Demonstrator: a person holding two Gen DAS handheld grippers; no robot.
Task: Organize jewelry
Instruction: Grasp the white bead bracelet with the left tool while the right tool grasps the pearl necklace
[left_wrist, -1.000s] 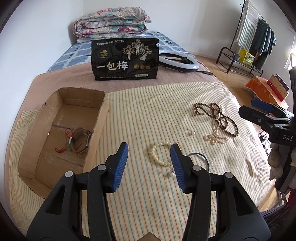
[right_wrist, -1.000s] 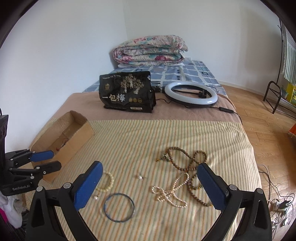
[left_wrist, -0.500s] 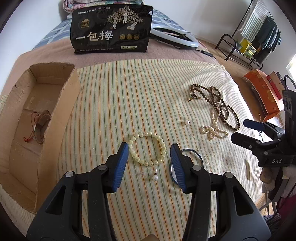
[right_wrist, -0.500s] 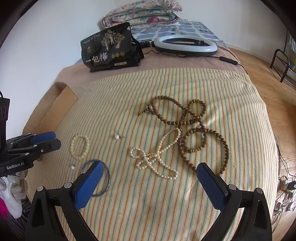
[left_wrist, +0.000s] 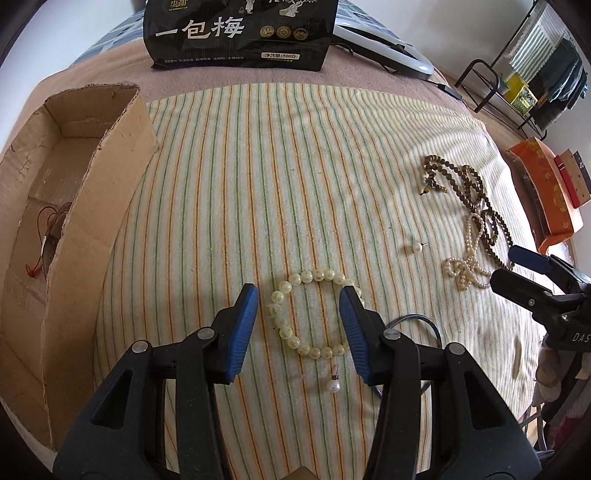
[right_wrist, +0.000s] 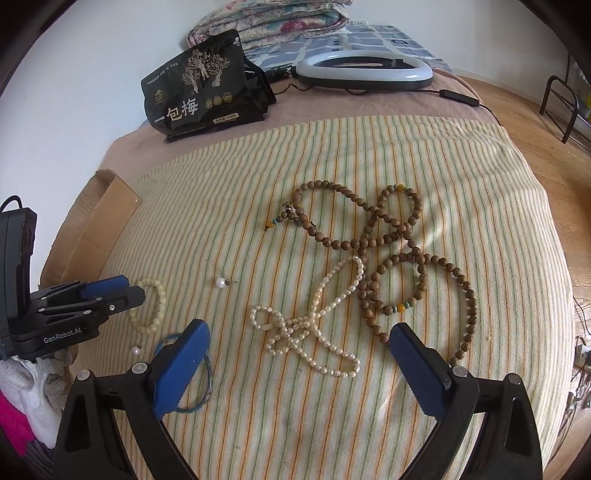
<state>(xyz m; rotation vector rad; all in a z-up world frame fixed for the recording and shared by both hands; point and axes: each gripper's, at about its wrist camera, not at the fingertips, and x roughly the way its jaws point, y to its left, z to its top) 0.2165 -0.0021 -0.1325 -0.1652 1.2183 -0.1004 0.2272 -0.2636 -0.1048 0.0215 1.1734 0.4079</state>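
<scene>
Leftward, cardboard box (left_wrist: 107, 206) with red-corded trinket (left_wrist: 46, 236); both grippers spread, empty, left gripper (left_wrist: 300, 325) around pale bracelet (left_wrist: 306, 314).

Right tool (right_wrist: 297, 365) gapes above the pearl necklace (right_wrist: 310, 325) (tangled beside wooden beads (right_wrist: 388, 236)) on striped cloth (right_wrist: 480, 184).

The bed's cloth (right_wrist: 424, 155) is cream with thin orange and green stripes; on it lie a pale yellow-green bead bracelet (left_wrist: 295, 295), a white pearl string (right_wrist: 314, 325) and, at two o'clock from that, brown wooden beads (right_wrist: 417, 258) with small amber and turquoise accents. At twelve o'clock a black bag (right_wrist: 207, 92) carries white characters and gold trees, and at nine o'clock sits a plain brown cardboard box (left_wrist: 74, 206). Both sets of jaws are black with blue pads (right_wrist: 181, 373).
</scene>
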